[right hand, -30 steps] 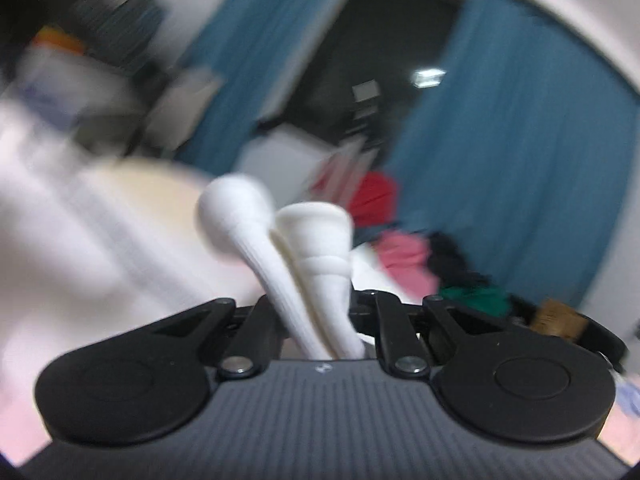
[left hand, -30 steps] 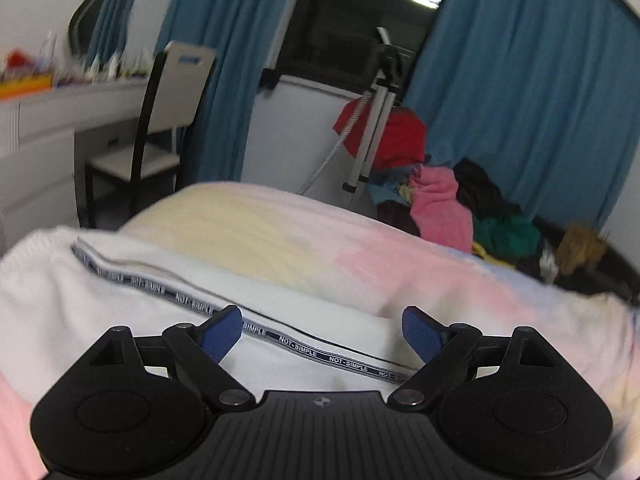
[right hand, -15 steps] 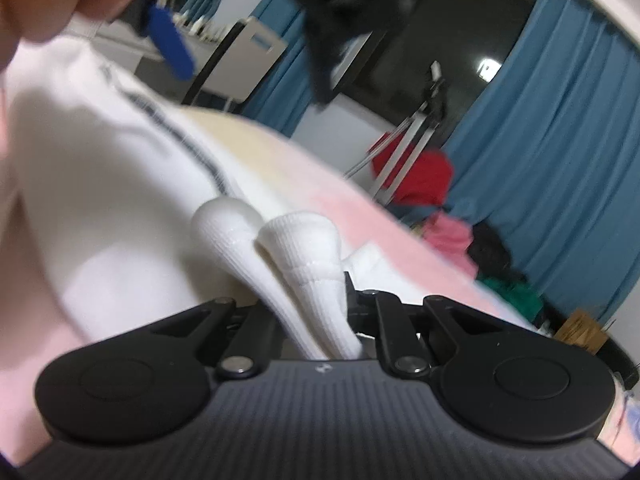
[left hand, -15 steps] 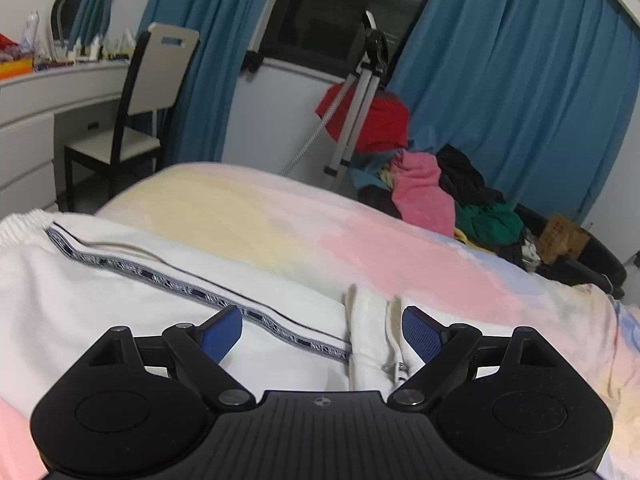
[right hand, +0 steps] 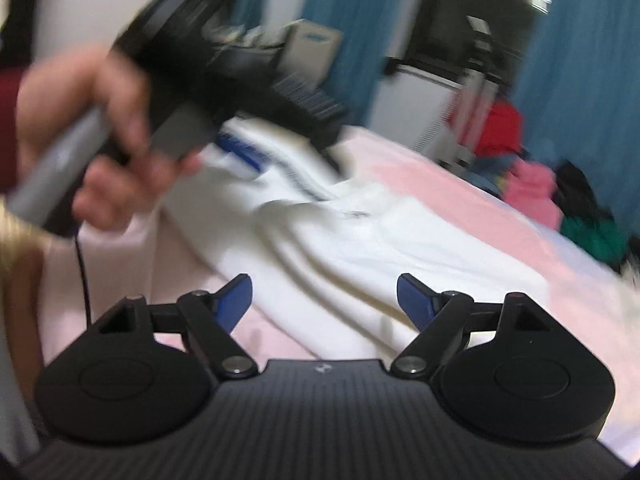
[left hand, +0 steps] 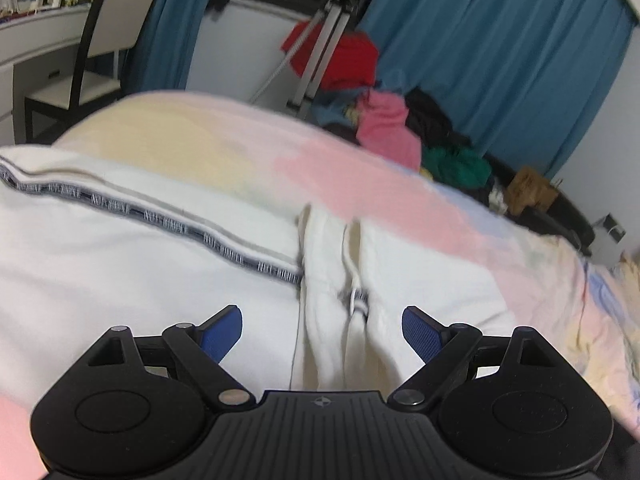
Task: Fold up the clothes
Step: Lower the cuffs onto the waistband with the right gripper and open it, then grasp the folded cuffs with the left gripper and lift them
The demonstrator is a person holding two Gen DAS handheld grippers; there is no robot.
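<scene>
A bed (left hand: 360,168) with a pastel pink, yellow and blue cover fills both views, and white trousers (left hand: 120,264) lie spread across it, folded so that the leg with a dark lettered side stripe (left hand: 168,220) runs leftward from the cuffs (left hand: 332,280) bunched at the middle. Behind the bed hang blue curtains (left hand: 500,48), with a heap of clothes (left hand: 384,128) in red, pink, green and black at their foot, a tripod (left hand: 320,52) leaning there, and a chair (left hand: 100,48) pulled up to a white counter (left hand: 36,40) on the left. The left gripper (left hand: 322,332) hovers low over the trousers, aimed at the cuffs, its blue-padded fingers (left hand: 222,334) spread wide and holding nothing. The right gripper (right hand: 324,300) sits near the bed's edge above the folded white cloth, its fingers (right hand: 416,302) likewise wide apart and empty. In the blurred right wrist view the person's left hand (right hand: 100,136) grips the handle of the other tool, which reaches across above the striped leg, partly hiding it.
</scene>
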